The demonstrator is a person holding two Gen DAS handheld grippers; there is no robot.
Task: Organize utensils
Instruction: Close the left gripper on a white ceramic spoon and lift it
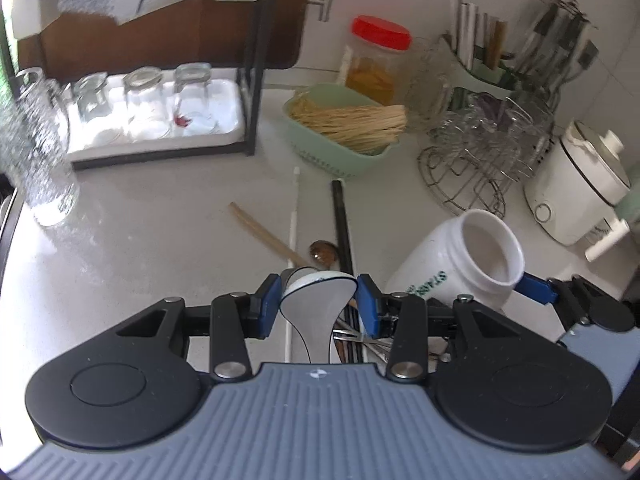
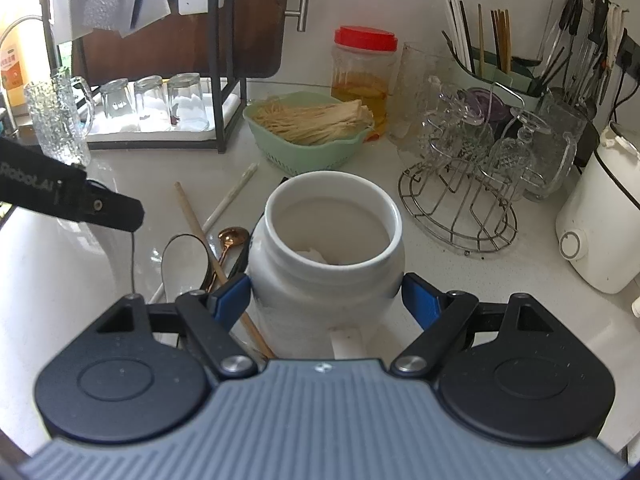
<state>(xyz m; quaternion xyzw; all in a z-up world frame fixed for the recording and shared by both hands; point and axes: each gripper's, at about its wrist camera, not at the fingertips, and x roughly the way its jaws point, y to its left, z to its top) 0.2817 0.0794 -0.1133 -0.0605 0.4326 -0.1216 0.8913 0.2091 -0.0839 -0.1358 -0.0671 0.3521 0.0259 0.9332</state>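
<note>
In the left wrist view my left gripper (image 1: pixel 318 300) is shut on a white ceramic spoon (image 1: pixel 316 308) with a dark rim, held above the counter. Below it lie a wooden chopstick (image 1: pixel 264 232), a white chopstick (image 1: pixel 294 216), black chopsticks (image 1: pixel 342 224), a copper spoon (image 1: pixel 323 252) and a metal fork (image 1: pixel 360 338). To the right, a white mug (image 1: pixel 460 264) with green lettering leans toward the left gripper. My right gripper (image 2: pixel 326 296) is shut on that mug (image 2: pixel 326 248), its blue pads against both sides. The mug's mouth is open and faces up.
A green basket (image 2: pixel 308 160) of dry noodles and a red-lidded jar (image 2: pixel 364 76) stand behind. A wire glass rack (image 2: pixel 460 208), a utensil holder (image 2: pixel 492 64) and a white cooker (image 2: pixel 600 232) sit right. A tray of upturned glasses (image 2: pixel 152 104) stands left.
</note>
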